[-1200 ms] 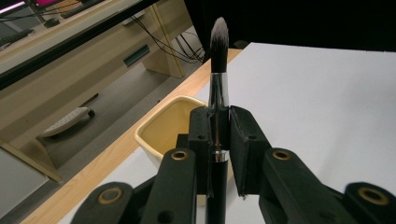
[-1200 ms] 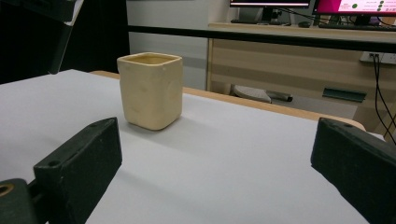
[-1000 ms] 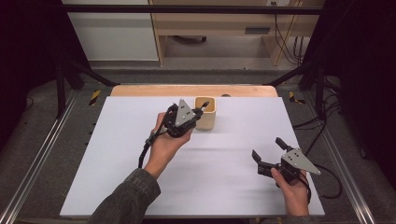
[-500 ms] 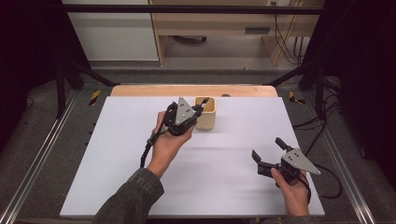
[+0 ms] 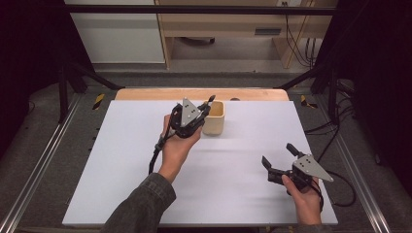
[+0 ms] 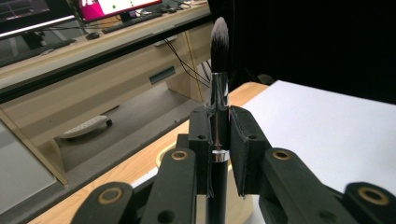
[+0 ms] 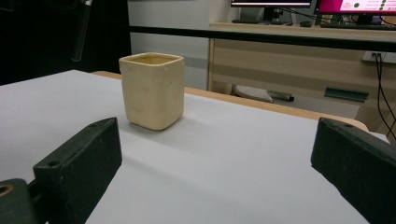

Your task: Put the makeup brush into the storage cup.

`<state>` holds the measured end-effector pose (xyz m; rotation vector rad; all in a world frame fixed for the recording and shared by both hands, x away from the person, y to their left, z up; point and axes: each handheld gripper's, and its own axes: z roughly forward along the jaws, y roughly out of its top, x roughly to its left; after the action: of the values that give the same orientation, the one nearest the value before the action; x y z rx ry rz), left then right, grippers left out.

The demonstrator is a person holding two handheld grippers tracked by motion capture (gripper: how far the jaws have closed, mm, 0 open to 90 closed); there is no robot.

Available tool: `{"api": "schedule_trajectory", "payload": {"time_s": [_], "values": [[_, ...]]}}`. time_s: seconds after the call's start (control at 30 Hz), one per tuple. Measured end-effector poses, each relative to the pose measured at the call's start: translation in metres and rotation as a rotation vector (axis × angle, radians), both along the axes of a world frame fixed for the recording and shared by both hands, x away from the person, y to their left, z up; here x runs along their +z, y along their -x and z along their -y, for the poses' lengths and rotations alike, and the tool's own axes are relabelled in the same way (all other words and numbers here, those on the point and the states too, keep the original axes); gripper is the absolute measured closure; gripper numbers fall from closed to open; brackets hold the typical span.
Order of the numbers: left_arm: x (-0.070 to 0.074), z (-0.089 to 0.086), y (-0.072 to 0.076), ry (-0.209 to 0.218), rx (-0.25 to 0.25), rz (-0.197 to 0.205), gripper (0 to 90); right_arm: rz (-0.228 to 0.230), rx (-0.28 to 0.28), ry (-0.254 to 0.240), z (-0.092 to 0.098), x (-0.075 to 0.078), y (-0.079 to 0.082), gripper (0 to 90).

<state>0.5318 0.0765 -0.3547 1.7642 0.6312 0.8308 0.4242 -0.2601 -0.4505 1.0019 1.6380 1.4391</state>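
Note:
My left gripper (image 5: 203, 112) is raised at the back middle of the white mat, just left of a cream square cup (image 5: 214, 118). It is shut on a makeup brush (image 5: 210, 100). In the left gripper view the pads (image 6: 200, 140) clamp the silver ferrule, and the brush (image 6: 218, 56) stands with its dark bristles pointing up and away. My right gripper (image 5: 278, 154) rests low at the front right with its jaws spread wide and nothing between them. Its own view looks across the mat at the cup (image 7: 152, 91), between the open gripper (image 7: 219, 144) pads. A dark rod (image 7: 80, 32), likely the brush handle, hangs above the cup's left.
The white mat (image 5: 243, 145) covers the table, with a wooden strip (image 5: 145, 93) along the back edge. Metal frame rails (image 5: 43, 160) run along both sides. Beyond the table stands a wooden desk (image 7: 299, 46) with monitors.

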Motion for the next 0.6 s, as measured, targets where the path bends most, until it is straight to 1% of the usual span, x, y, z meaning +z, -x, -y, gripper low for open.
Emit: {"api": "schedule_trajectory", "payload": {"time_s": [0.27,0.43,0.6], "values": [[-0.004,0.0054,-0.0029,0.043,0.02,0.023,79.3,-0.002,0.003,0.004,-0.0009,-0.0011,-0.0001,2.3],[-0.0052,0.0045,-0.0068,0.07,0.037,0.043,79.3,-0.002,0.002,0.002,-0.0006,-0.0011,0.0001,2.3],[-0.0079,0.0044,-0.0097,0.094,0.05,0.046,79.3,-0.007,0.003,0.001,-0.001,-0.0019,-0.0002,2.3]]}}
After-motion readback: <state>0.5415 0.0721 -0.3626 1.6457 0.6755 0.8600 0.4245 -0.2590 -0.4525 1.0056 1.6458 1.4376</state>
